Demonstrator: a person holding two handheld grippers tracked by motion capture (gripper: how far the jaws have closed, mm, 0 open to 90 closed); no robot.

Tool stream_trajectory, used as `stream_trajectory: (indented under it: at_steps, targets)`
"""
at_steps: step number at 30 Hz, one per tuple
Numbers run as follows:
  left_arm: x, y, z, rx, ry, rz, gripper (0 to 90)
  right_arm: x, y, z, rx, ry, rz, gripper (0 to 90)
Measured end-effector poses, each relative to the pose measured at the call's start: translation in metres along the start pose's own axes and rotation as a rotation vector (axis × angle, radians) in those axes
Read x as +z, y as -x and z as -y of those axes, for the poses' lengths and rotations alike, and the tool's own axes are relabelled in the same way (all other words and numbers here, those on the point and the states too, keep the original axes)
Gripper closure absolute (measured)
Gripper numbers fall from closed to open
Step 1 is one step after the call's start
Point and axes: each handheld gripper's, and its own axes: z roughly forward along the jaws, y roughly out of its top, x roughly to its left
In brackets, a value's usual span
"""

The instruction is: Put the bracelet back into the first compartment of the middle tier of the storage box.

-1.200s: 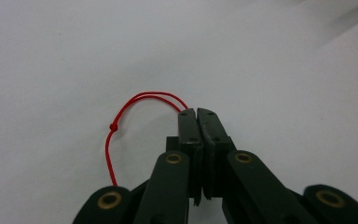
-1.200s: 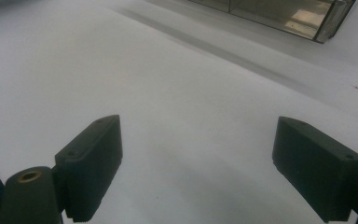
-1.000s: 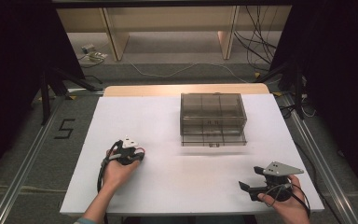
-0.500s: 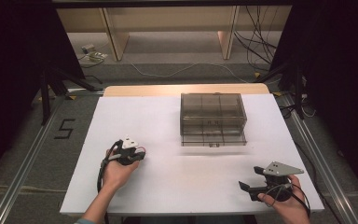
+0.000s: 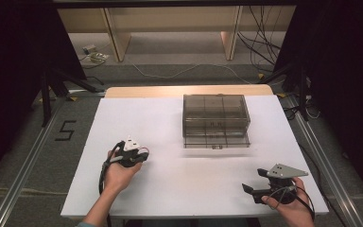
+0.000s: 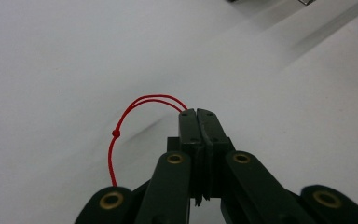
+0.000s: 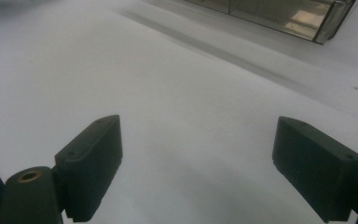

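Red string (image 6: 135, 108) is the thing in hand; it sticks out in a thin loop from between the tips of the left gripper (image 6: 198, 112), whose two black jaws are pressed tight together on it; the loop bends up and off to the left of the jaws, then drops down past a small knot beside them; under it lies the white table (image 6: 65, 60); from the high view the left gripper (image 5: 133, 153) sits low over the table in the person's left hand (image 5: 119, 174), and the string is too small to see there; the right gripper (image 7: 198, 163) has its jaws spread wide apart with nothing between them, just bare table (image 7: 191, 112) below; from above, the right gripper (image 5: 255, 182) is held in the right hand (image 5: 290, 208) near the front edge of the table (image 5: 170, 189); a smoky see-through box (image 5: 216, 120) with little compartments stands well ahead of both pairs of jaws; its corner (image 7: 307, 16) shows far ahead of the right jaws, up and to their right.
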Motion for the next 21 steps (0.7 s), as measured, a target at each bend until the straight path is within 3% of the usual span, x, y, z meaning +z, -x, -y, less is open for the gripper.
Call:
stream_trajectory:
  at_steps: [21]
  targets:
    - [-0.0061,0.0072,-0.0078,0.019,0.04,0.003,89.7,0.0,-0.0003,0.0,0.0,0.001,0.0,16.8]
